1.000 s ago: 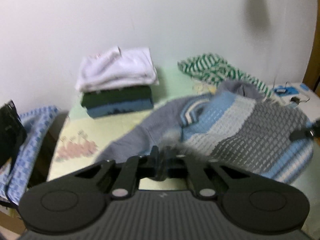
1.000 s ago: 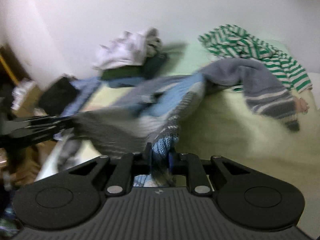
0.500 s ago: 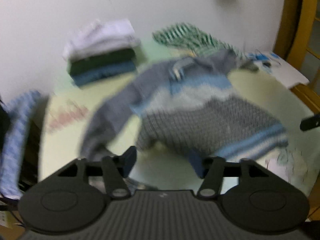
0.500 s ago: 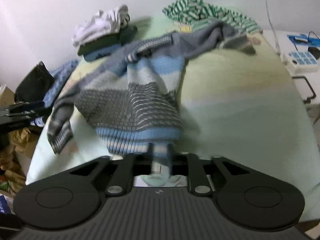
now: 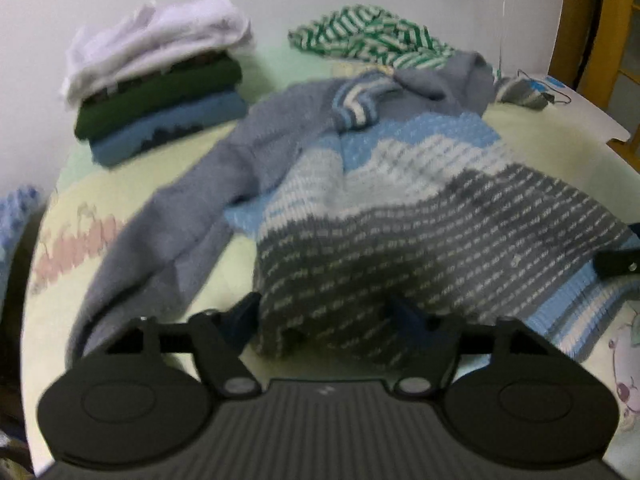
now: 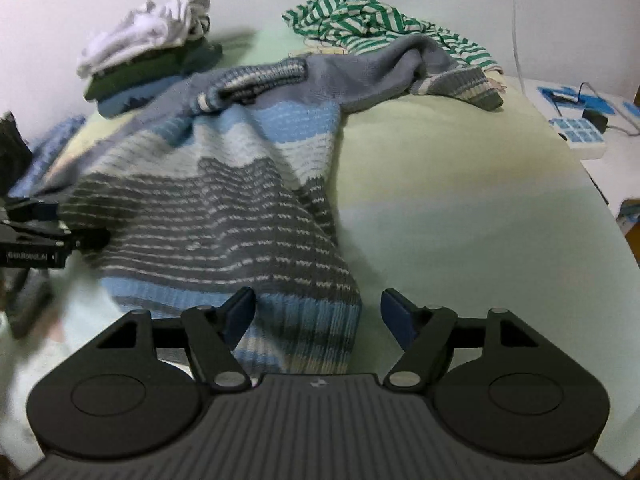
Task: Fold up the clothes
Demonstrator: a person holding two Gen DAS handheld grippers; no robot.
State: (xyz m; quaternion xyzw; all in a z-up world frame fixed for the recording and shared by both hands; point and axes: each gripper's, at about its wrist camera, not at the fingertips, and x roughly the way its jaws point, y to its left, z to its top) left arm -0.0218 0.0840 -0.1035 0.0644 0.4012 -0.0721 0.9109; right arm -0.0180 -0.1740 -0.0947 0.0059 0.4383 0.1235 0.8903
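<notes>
A knitted sweater (image 5: 400,208) in grey, pale blue and white bands lies spread on the bed, hem nearest me, one sleeve (image 5: 160,248) trailing left. My left gripper (image 5: 324,316) hangs low over the hem's left corner; its jaws are closing, with cloth lying between them and not pinched. In the right wrist view the sweater (image 6: 224,208) runs away from me. My right gripper (image 6: 318,312) is over the hem's other corner, jaws opening, with the ribbed hem beside the left finger (image 6: 240,312) and bare sheet by the other. Each gripper shows in the other's view: left gripper (image 6: 40,236), right gripper (image 5: 616,264).
A stack of folded clothes (image 5: 160,92) stands at the back left against the wall. A crumpled green-and-white striped garment (image 6: 380,24) lies at the back. Off the bed's right edge, a power strip (image 6: 580,136) with cables sits on a white surface. The pale green sheet (image 6: 460,200) is bare to the right.
Both grippers came down toward the bed and the lifted sweater now lies flat on it. Both jaws, shut on the hem a second ago, have let go and stand apart.
</notes>
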